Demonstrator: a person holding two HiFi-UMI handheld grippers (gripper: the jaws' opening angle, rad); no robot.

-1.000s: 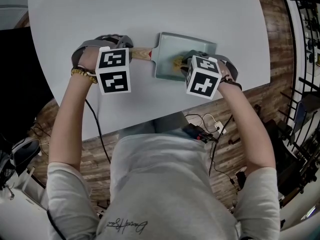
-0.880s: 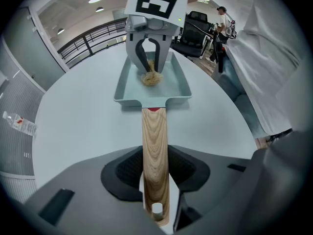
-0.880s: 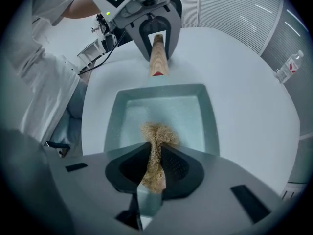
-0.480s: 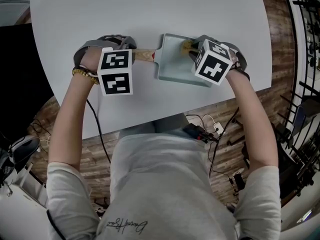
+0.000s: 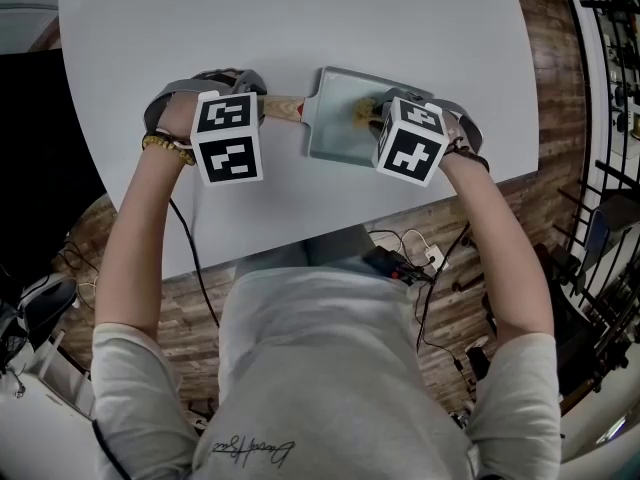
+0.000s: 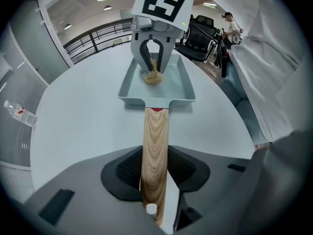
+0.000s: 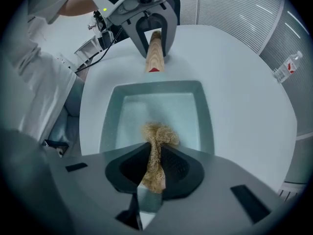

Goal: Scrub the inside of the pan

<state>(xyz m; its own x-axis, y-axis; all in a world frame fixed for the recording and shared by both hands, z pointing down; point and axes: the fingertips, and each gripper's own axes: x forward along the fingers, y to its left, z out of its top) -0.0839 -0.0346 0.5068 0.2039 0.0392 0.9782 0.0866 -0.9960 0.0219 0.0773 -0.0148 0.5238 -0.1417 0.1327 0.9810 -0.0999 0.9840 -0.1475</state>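
Pan [image 5: 330, 133] on the pale round table [image 5: 300, 28], scrubber inside it.
The left gripper [image 6: 155, 173] is clamped on the pan's wooden handle [image 6: 155, 136], its jaws pressed to both sides. The right gripper [image 7: 155, 165] pinches a tan fibrous scrubber [image 7: 159, 133] tightly, its tuft touching the pan's floor toward the end away from the handle.

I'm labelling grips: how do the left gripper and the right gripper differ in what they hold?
The left gripper is shut on the wooden handle, outside the pan; the right gripper is shut on a tan fibrous scrubber, inside the pan. The handle is straight, the scrubber a loose tangle. Both grippers hold something.
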